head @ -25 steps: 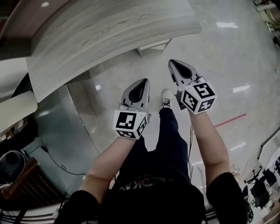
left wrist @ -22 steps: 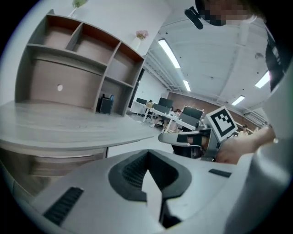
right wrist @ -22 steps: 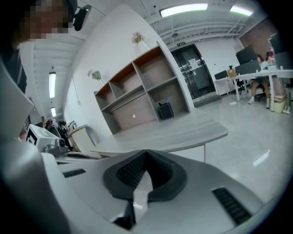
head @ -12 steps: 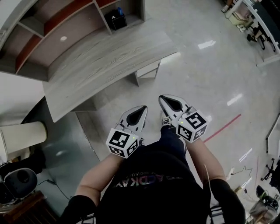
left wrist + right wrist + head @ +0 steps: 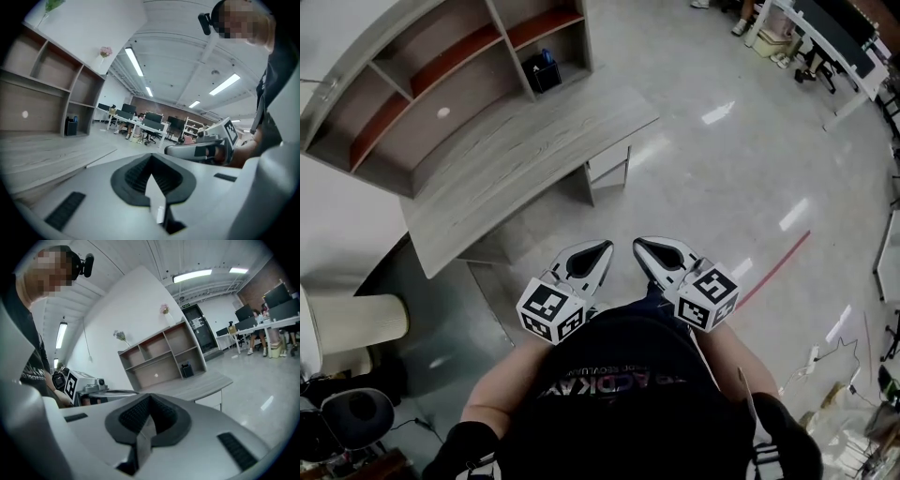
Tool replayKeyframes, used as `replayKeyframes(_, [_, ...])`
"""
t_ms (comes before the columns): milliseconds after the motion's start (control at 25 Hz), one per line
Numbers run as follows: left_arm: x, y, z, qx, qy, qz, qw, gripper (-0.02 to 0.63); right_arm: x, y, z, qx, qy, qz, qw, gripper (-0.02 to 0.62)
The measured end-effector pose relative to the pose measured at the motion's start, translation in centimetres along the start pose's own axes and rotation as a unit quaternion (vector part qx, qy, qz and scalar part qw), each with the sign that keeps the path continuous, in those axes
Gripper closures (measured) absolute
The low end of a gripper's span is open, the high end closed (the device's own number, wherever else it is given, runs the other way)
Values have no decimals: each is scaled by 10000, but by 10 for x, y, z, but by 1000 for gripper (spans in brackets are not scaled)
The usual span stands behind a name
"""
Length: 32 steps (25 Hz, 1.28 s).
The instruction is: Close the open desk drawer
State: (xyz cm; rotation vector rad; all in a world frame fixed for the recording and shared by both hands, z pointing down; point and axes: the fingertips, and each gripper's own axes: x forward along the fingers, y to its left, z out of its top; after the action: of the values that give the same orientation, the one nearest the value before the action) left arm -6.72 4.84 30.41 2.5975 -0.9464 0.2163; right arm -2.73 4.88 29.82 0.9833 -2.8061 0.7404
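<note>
The grey wood desk [image 5: 525,155] stands ahead of me with an open shelf unit [image 5: 441,89] on its back. A white drawer front [image 5: 609,167] shows below the desk's right end, poking out past its edge; in the right gripper view the drawer front [image 5: 210,401] sits under the desk top [image 5: 197,384]. Both grippers hang in mid-air close to my chest, far from the desk. My left gripper [image 5: 606,247] is shut and empty, and so is my right gripper [image 5: 638,244]. Their jaws [image 5: 151,158] [image 5: 149,401] meet with nothing between them.
A small black holder [image 5: 542,70] stands in the shelf's right compartment. Shiny floor with a red line [image 5: 778,267] lies to the right. Office desks and chairs [image 5: 825,37] line the far right; a dark chair [image 5: 352,412] sits at lower left.
Both grippers have risen and drawn back toward my body, staying shut. The desk now looks farther off, and the shelf unit and drawer have come into view.
</note>
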Motion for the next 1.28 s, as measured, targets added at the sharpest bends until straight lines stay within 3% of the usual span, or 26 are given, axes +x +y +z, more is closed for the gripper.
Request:
replayKeyframes(360, [-30, -26, -16, -266, 25, -177, 9995, 595, -22, 46, -24, 57, 92, -19, 9999, 578])
replayKeyframes(680, [-26, -44, -25, -152, 44, -153, 9998, 595, -35, 53, -44, -7, 343, 104, 9994, 578])
replayKeyframes(1280, [-43, -28, -35, -311, 46, 67, 9995, 595, -19, 60, -56, 116, 405, 249, 9988, 578])
